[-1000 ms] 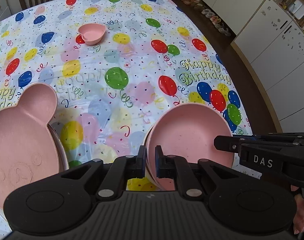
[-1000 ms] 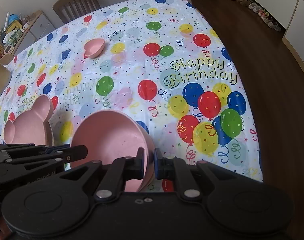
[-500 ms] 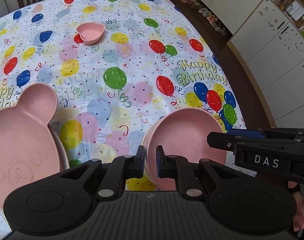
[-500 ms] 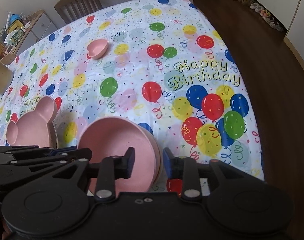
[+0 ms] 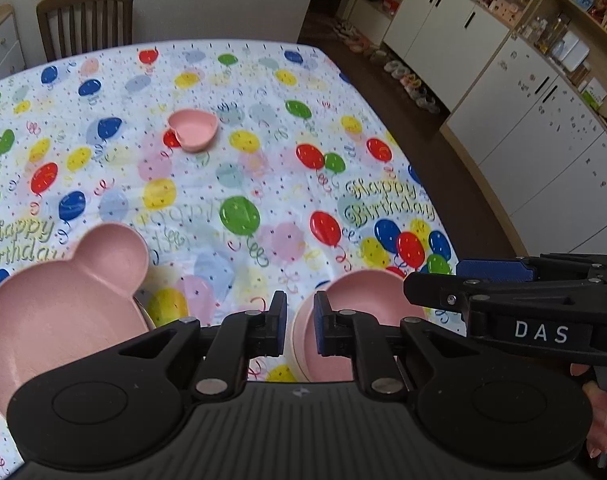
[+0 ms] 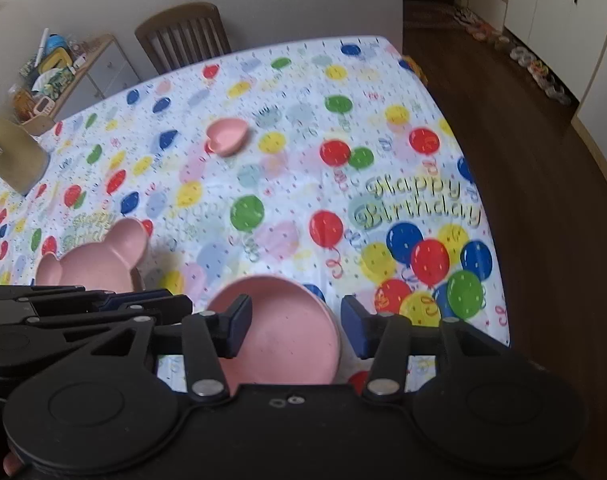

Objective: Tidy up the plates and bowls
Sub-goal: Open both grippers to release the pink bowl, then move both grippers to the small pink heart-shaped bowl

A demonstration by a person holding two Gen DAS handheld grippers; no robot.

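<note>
Stacked round pink bowls (image 5: 343, 320) (image 6: 281, 330) sit on the balloon tablecloth near the front edge. My left gripper (image 5: 299, 324) is slightly open, its right finger inside the bowls' left rim without gripping it. My right gripper (image 6: 295, 326) is open wide above the bowls, holding nothing; it also shows at the right of the left wrist view (image 5: 503, 296). A pink bear-shaped plate (image 5: 59, 300) (image 6: 99, 260) lies to the left on another dish. A small pink heart-shaped bowl (image 5: 193, 130) (image 6: 227, 136) sits farther back.
The table's right edge (image 6: 475, 184) drops to a dark wood floor. A wooden chair (image 5: 85, 20) stands at the far end. White cabinets (image 5: 543, 128) line the right wall. A tan object (image 6: 15, 152) stands at the table's left.
Both grippers have let go of the bowls' rim; the right one opened wide, the left one slightly. Both pulled back and tilted up, and the bowls now rest flat on the table.
</note>
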